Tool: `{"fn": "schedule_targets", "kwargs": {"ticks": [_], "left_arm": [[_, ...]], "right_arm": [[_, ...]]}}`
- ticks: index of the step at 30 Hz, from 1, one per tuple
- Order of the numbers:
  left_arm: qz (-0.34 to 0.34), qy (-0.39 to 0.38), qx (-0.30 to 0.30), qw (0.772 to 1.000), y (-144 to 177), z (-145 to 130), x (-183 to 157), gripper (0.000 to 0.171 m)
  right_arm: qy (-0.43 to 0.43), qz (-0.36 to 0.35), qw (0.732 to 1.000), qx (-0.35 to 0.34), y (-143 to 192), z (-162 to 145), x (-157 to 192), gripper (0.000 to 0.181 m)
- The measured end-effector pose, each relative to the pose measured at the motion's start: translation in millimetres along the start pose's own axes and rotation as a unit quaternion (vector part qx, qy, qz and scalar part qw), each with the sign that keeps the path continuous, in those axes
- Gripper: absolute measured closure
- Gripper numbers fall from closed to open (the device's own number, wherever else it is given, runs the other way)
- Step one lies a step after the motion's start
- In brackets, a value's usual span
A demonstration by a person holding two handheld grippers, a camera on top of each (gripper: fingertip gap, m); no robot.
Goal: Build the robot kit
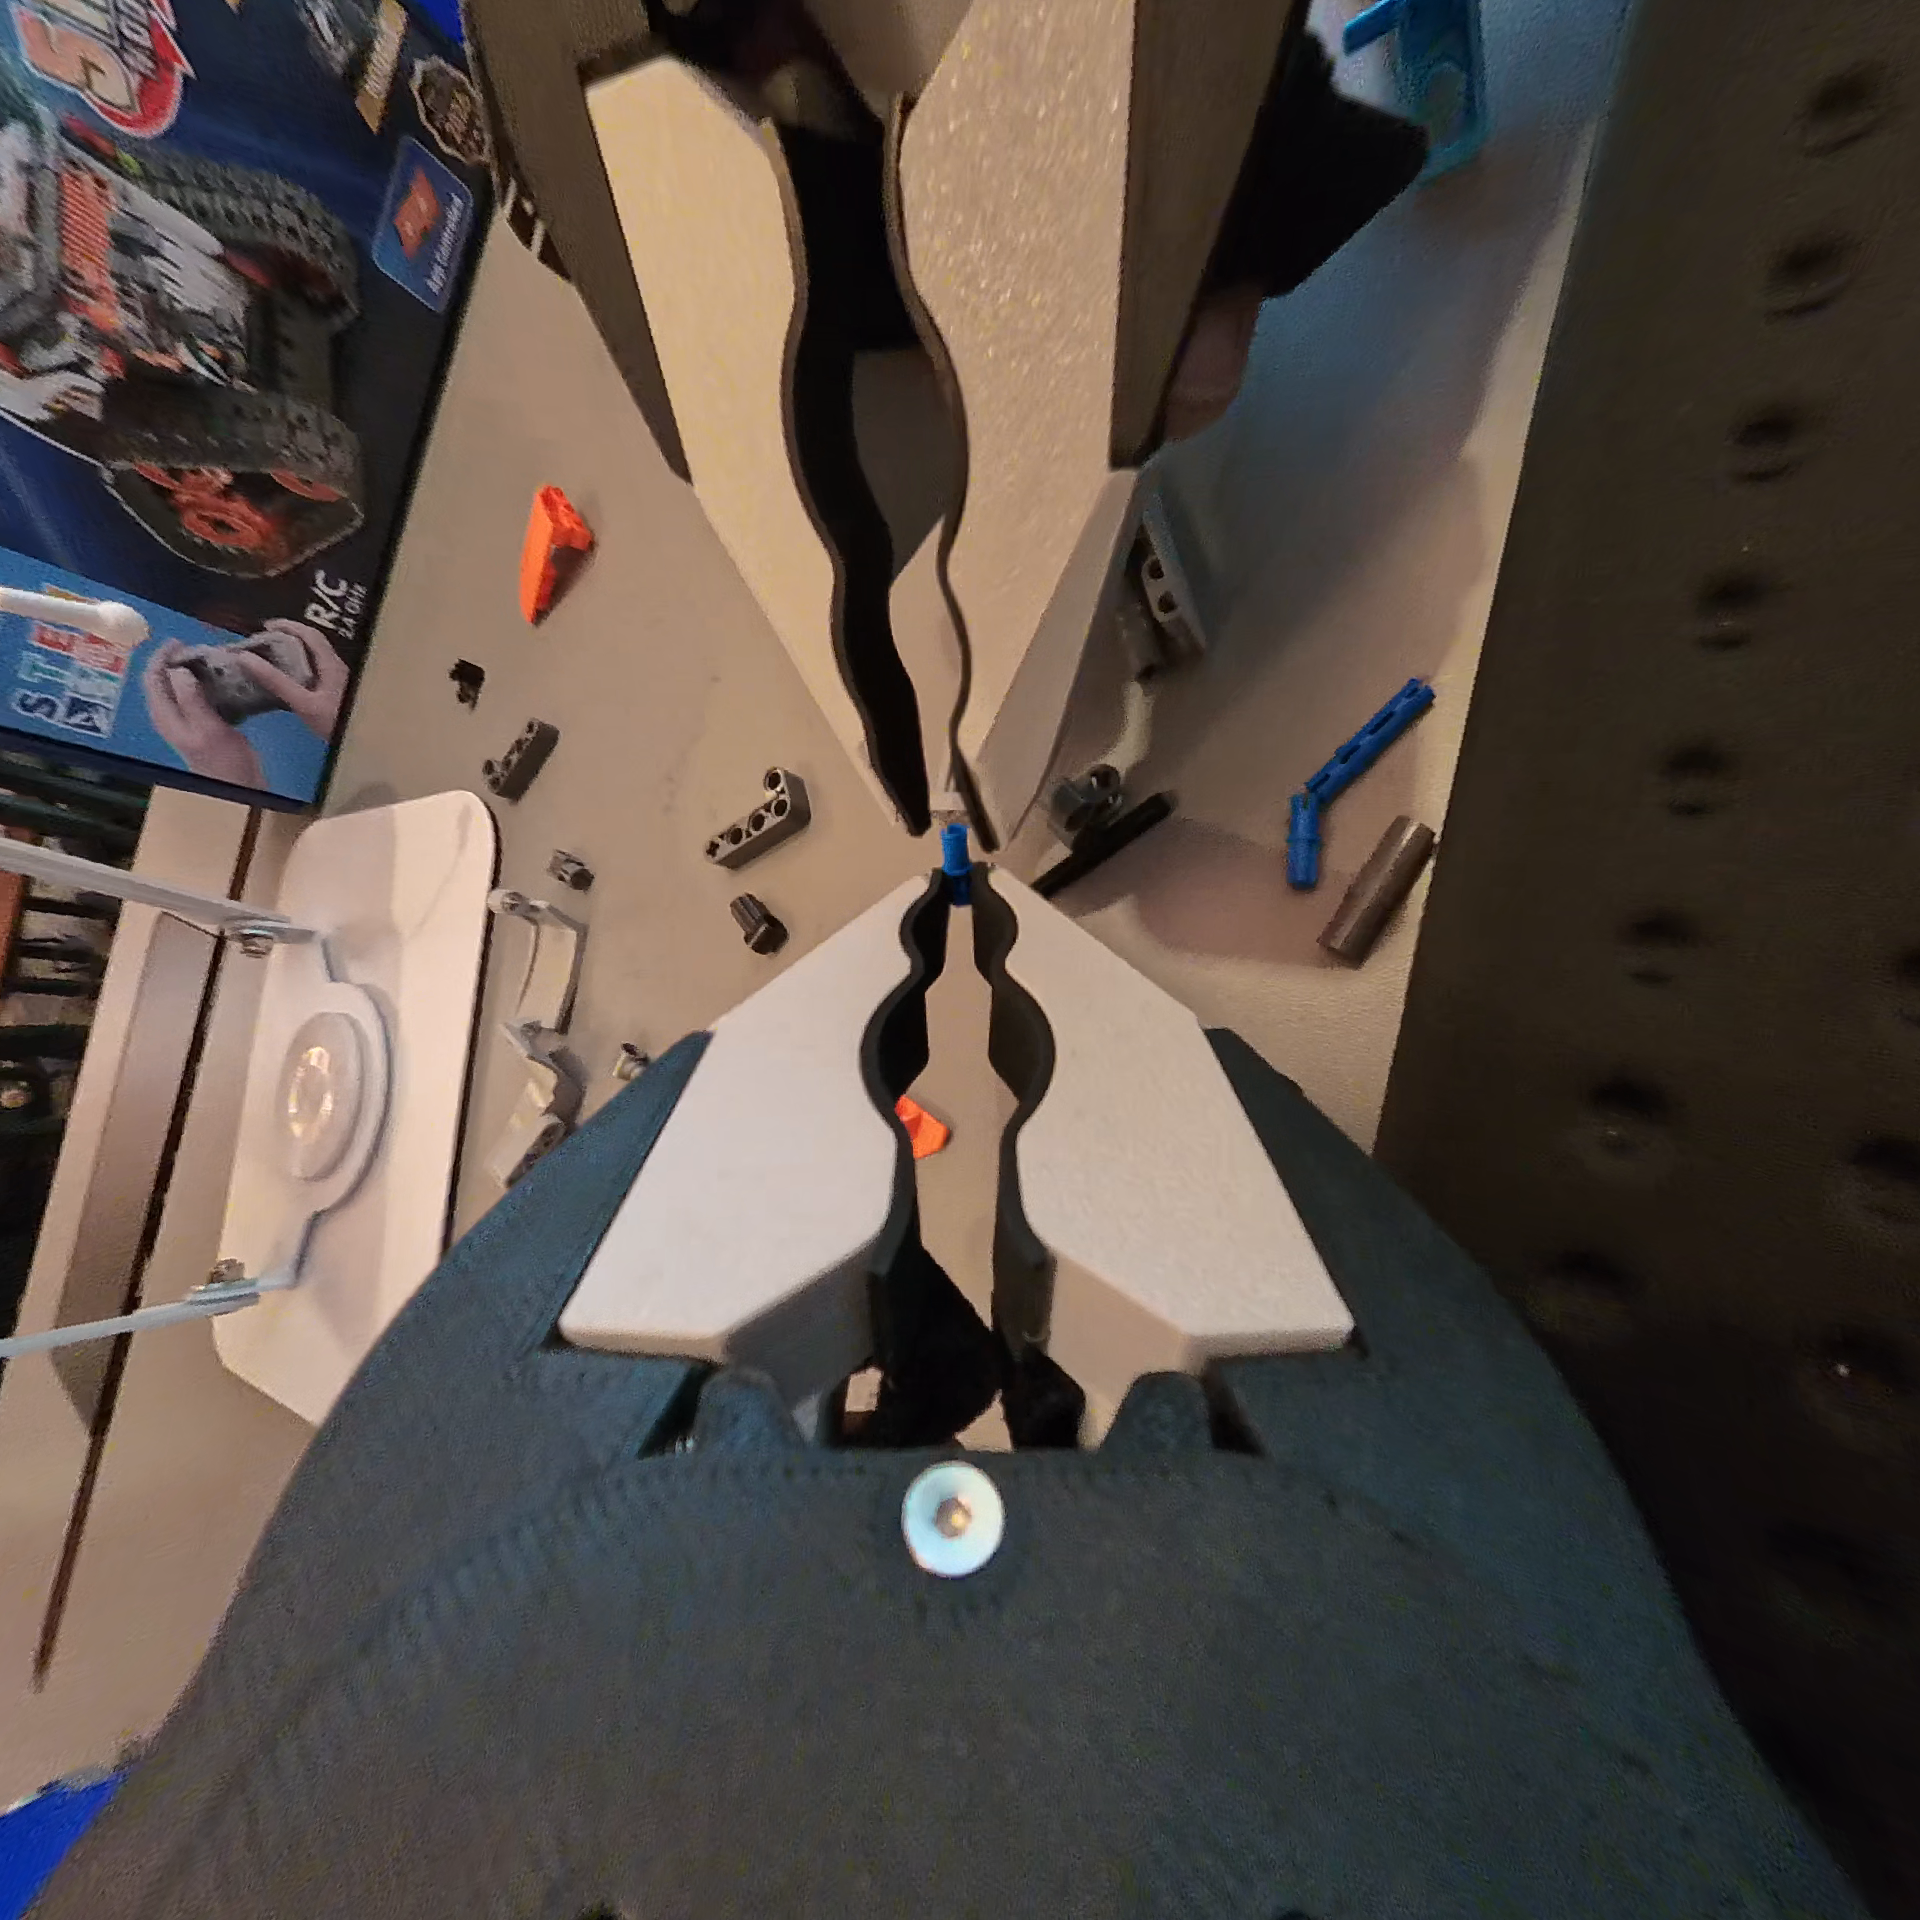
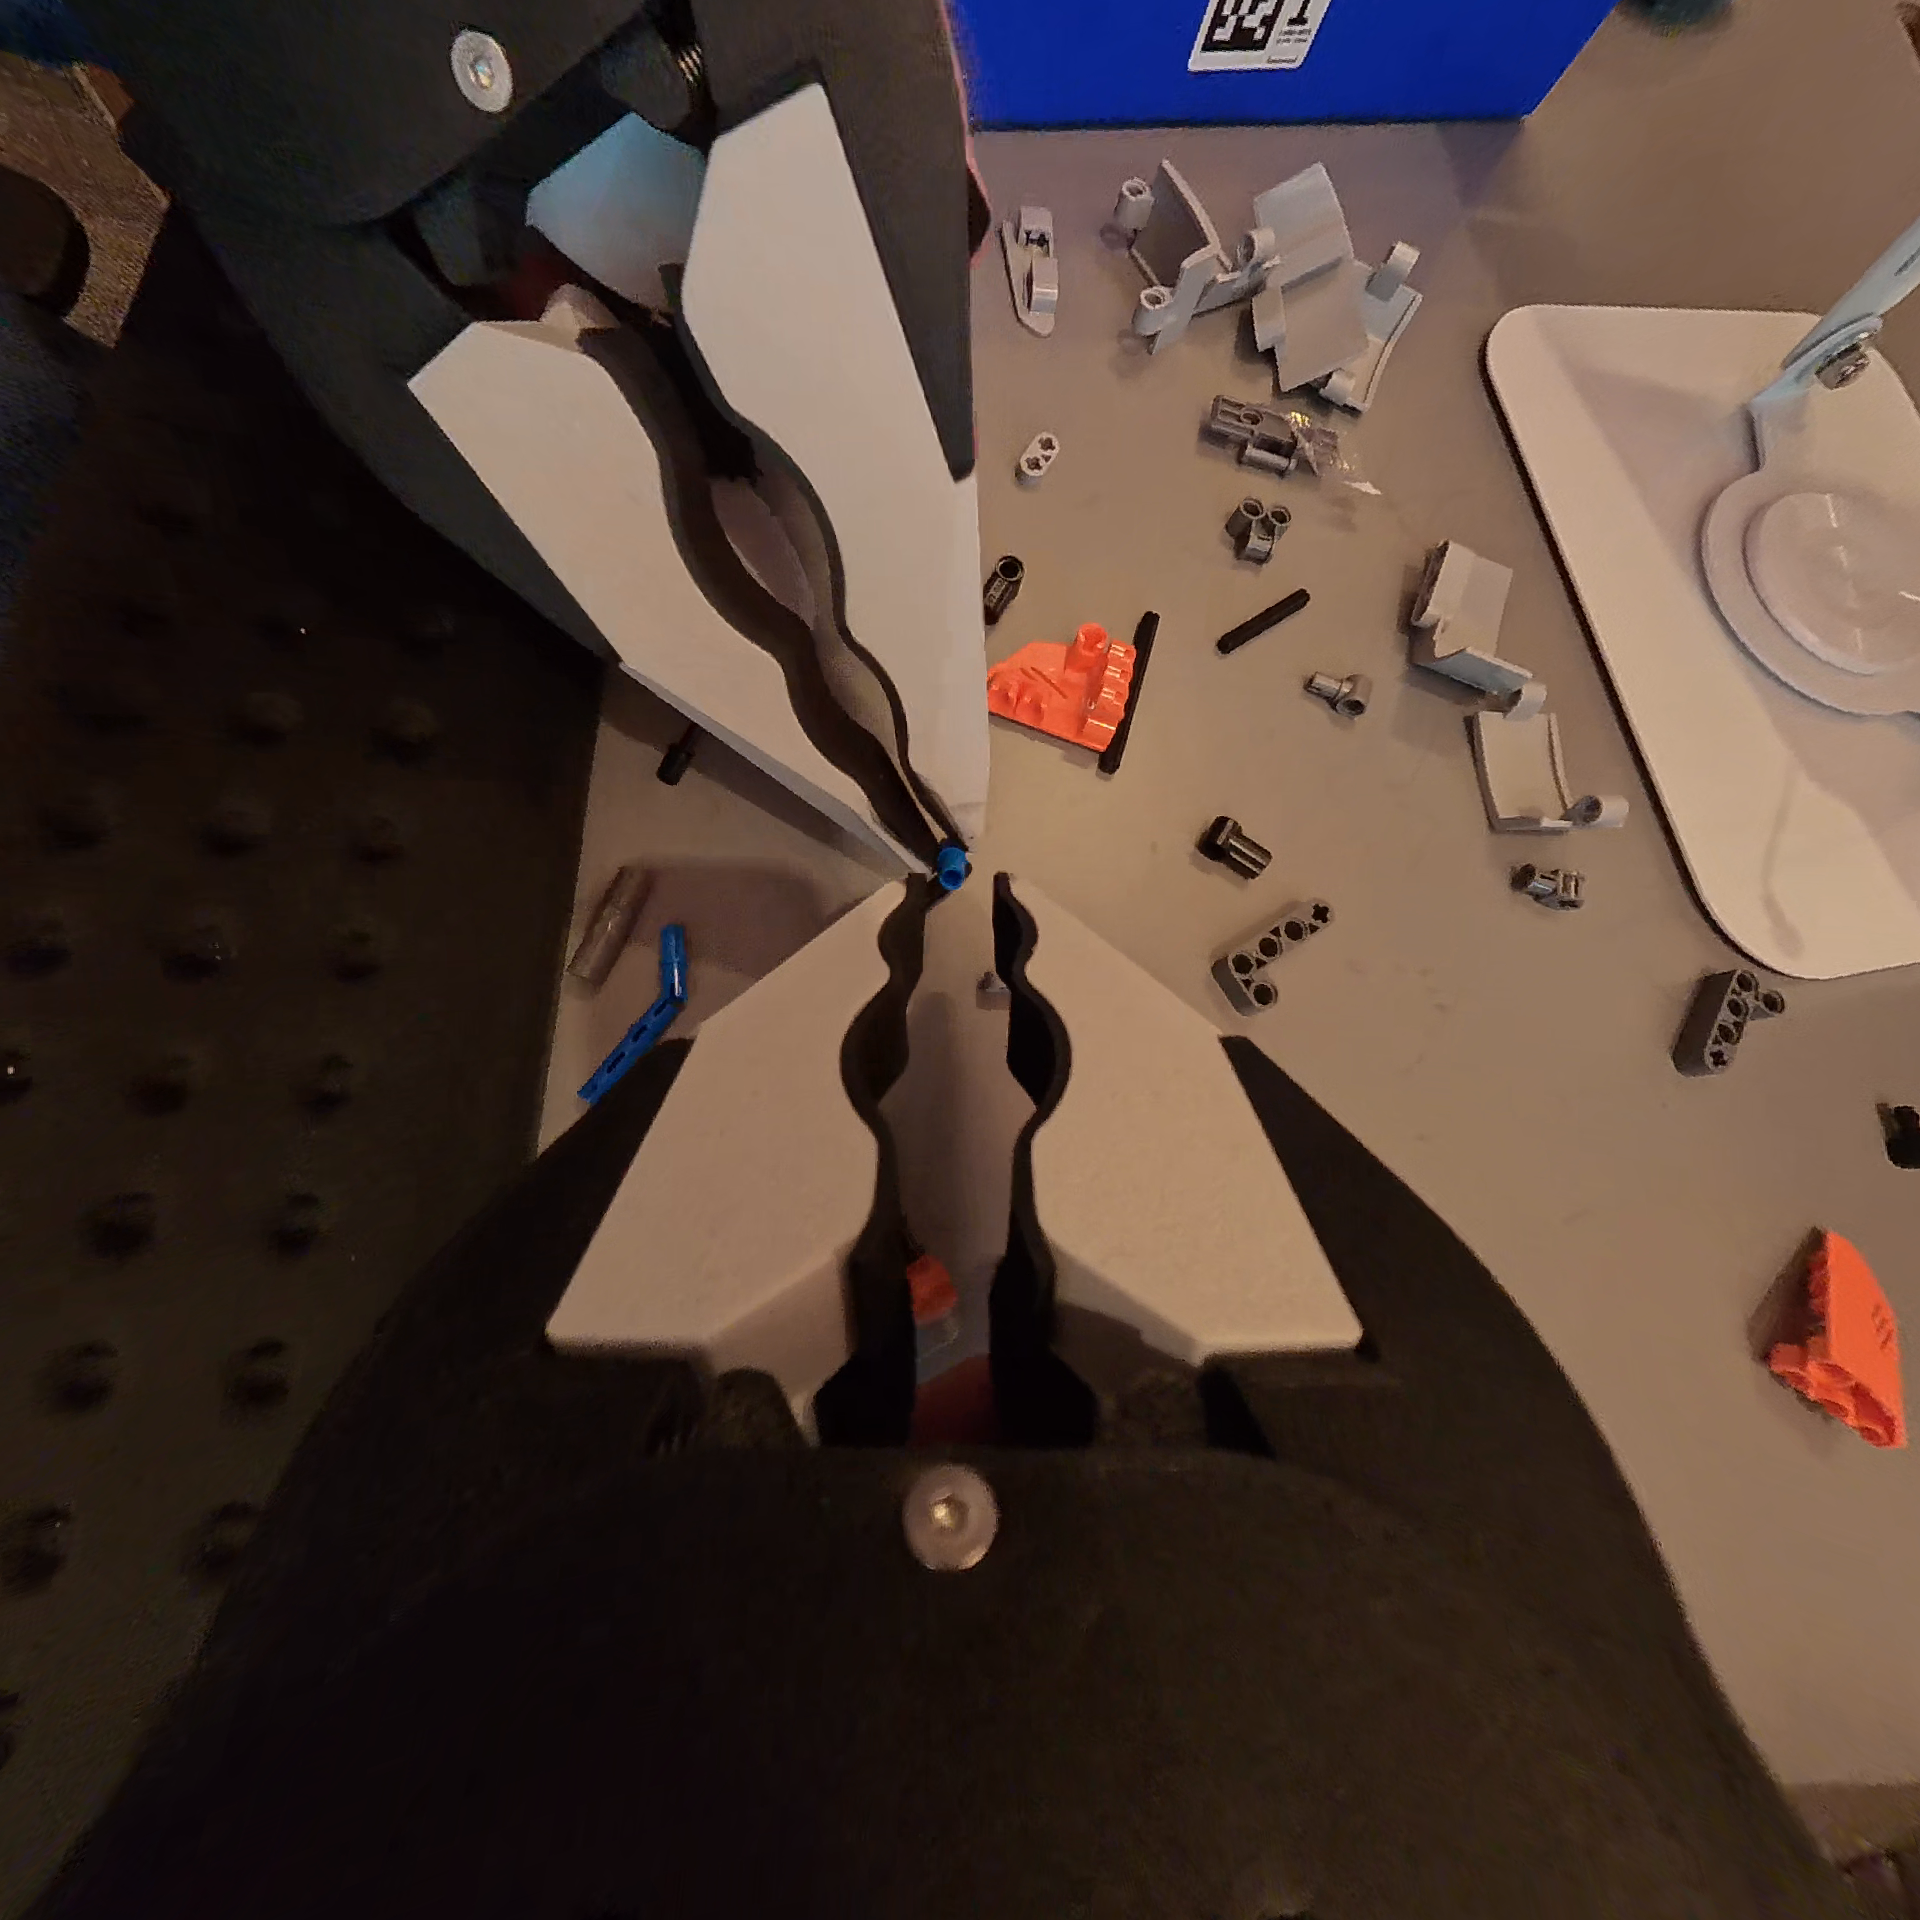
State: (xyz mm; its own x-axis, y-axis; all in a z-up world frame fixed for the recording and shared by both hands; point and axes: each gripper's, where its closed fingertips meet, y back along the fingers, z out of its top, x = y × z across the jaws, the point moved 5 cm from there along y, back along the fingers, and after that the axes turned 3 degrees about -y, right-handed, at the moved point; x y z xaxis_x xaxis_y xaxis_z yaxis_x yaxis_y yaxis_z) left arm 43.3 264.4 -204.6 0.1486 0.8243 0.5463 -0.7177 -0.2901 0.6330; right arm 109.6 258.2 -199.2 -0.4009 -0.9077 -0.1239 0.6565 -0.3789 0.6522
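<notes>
A small blue pin is pinched at the tips of the left gripper, whose fingers are drawn narrow around it. The right gripper is met tip to tip, its fingers parted slightly, the pin lying just before them. Both are held above a grey table strewn with grey, black and orange building pieces.

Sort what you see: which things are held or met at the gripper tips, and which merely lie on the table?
At the tips: left gripper, shut on blue pin; right gripper, open, facing it.
Lying loose: orange plate, black axle, grey L-beam, grey panels, blue angled beam, white tray.
</notes>
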Motion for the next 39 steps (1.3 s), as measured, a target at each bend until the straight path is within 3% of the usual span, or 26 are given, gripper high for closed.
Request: {"fn": "schedule_targets", "kwargs": {"ticks": [5,15,33,39], "left_arm": [[0.018,-0.03,0.007,0.999,-0.2,1.1,-2.2,0.168],[0.042,-0.025,-0.009,0.999,6.1,3.8,0.0,0.168],[0.07,-0.033,-0.017,0.997,10.3,6.1,-0.6,0.168],[0.075,-0.007,-0.004,0.997,19.0,-2.3,6.0,0.151]], "right_arm": [[-0.005,0.009,1.0,-0.012,-0.5,2.9,2.0,0.179],[-0.018,0.001,0.999,-0.029,3.6,8.0,-0.3,0.172],[-0.008,0.01,0.999,-0.035,5.1,9.3,2.7,0.18],[-0.007,0.0,0.999,-0.043,9.6,11.0,-0.3,0.18]]}}
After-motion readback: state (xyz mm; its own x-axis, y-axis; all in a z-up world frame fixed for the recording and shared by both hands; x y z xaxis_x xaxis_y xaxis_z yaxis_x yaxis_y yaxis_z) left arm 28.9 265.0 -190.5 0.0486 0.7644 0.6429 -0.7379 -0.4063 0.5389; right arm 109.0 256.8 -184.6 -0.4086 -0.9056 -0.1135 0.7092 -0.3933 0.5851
